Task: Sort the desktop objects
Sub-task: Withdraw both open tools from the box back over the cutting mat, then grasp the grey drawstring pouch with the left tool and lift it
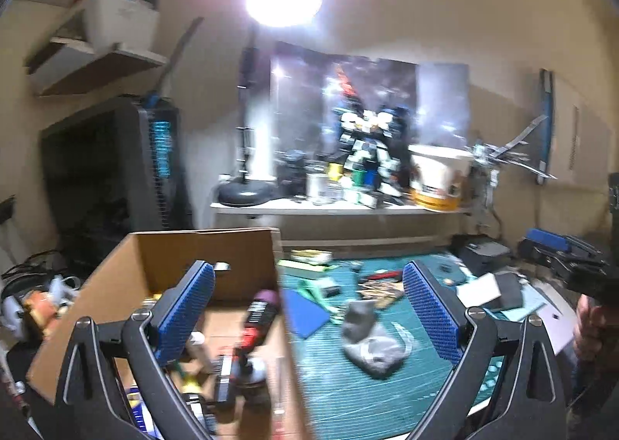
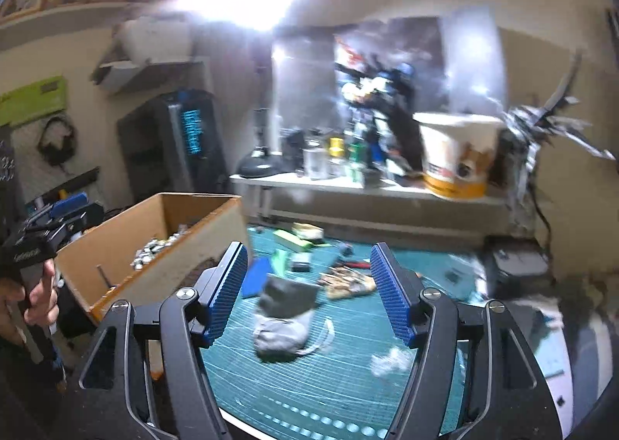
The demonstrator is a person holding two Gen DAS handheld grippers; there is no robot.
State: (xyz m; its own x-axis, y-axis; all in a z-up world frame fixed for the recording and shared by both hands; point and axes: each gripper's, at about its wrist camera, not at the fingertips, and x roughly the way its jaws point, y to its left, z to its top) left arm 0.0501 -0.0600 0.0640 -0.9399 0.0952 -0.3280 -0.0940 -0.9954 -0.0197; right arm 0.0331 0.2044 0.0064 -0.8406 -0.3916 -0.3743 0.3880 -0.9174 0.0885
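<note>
**Both grippers open over the cluttered bench**

Blue-padded left gripper [image 1: 309, 308] is open and holds nothing, above the brown cardboard box [image 1: 162, 258] at the left edge of the bench. Right gripper [image 2: 308, 293] is also open and empty. Crumpled grey cloth [image 2: 282, 327] lies on the green cutting mat [image 2: 348, 382], near its middle.

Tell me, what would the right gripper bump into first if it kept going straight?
Probably the crumpled grey cloth on the green cutting mat; the open right gripper points at it, though blur makes depth uncertain.
</note>
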